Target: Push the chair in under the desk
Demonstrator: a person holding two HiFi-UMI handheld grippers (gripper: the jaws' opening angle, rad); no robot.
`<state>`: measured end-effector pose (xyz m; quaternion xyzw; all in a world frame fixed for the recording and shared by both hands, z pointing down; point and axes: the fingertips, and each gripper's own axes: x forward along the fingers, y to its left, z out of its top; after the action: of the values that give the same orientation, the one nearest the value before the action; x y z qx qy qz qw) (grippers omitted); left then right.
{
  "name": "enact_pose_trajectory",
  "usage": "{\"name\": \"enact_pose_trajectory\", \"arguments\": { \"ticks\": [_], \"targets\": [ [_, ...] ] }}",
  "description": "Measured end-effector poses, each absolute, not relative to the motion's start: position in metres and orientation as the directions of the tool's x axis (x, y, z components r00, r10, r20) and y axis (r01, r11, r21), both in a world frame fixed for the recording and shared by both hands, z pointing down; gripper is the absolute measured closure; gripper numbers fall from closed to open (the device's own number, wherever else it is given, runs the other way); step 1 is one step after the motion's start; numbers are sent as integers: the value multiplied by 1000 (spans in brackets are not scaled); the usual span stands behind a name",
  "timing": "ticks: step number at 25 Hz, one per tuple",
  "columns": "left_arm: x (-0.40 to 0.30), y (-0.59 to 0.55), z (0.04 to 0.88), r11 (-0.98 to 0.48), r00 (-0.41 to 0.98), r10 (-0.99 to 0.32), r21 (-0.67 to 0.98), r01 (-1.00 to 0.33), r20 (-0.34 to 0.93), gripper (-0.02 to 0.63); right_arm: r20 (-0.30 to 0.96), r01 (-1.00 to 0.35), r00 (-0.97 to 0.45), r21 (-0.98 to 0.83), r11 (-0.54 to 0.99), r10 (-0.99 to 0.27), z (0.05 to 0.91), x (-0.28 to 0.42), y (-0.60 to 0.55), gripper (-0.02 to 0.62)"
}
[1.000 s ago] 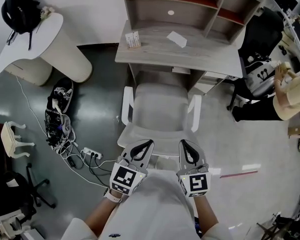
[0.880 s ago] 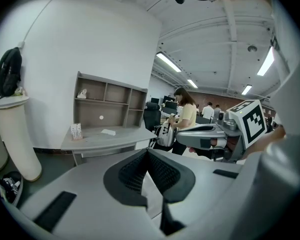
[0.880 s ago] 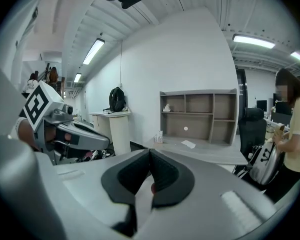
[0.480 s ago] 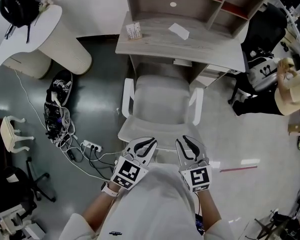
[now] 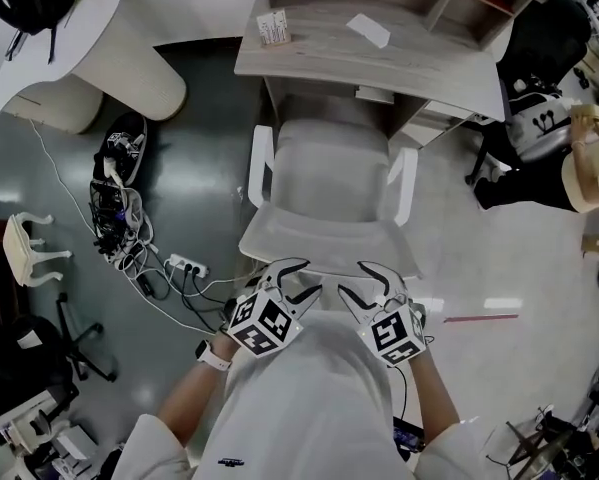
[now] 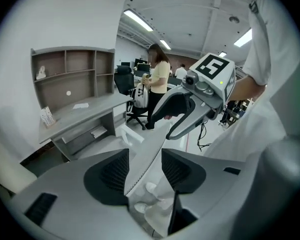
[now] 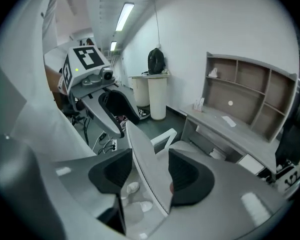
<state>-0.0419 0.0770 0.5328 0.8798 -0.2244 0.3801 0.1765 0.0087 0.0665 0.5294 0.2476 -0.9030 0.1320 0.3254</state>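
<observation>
In the head view my left claw point(image 5: 297, 278) and right claw point(image 5: 354, 280) straddle the top of the chair point(image 5: 329, 183), with the tabletop point(image 5: 379, 63) beyond them, set to shove it in. Only my left gripper view shows the jaws, just opened, standing apart around the chair's back edge without clamping it. My right gripper view shows the same.

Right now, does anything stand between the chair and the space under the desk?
Nothing visible does. The chair faces the desk squarely; the power strip lies off to its left. Under the desktop is hidden.
</observation>
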Motion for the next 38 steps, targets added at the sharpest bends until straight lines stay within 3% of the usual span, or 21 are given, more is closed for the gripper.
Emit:
{"name": "enact_pose_trajectory", "arguments": {
  "ticks": [9, 24, 27, 30, 34, 38],
  "targets": [
    [-48, 83, 575, -863, 540, -212, 103, -494, 814, 379, 761, -427, -593, -22, 904, -262, 577, 5, 83, 336],
    [-63, 90, 630, -939, 334, -93, 28, -342, 938, 377, 850, -333, -484, 40, 942, -207, 634, 5, 87, 336],
    [-66, 91, 641, -946, 273, -81, 13, -325, 959, 388, 865, -320, -465, 37, 947, -191, 642, 9, 89, 336],
    [-66, 84, 643, -937, 259, -91, 5, -349, 962, 454, 869, -325, -455, 43, 945, -196, 648, 13, 87, 339],
    [-67, 83, 643, -932, 269, -90, 14, -362, 959, 453, 873, -309, -450, 46, 950, -188, 653, 14, 87, 456],
    [-68, 82, 647, -922, 259, -87, 21, -386, 962, 453, 864, -306, -471, 30, 952, -179, 656, 12, 86, 460]
  ]
}}
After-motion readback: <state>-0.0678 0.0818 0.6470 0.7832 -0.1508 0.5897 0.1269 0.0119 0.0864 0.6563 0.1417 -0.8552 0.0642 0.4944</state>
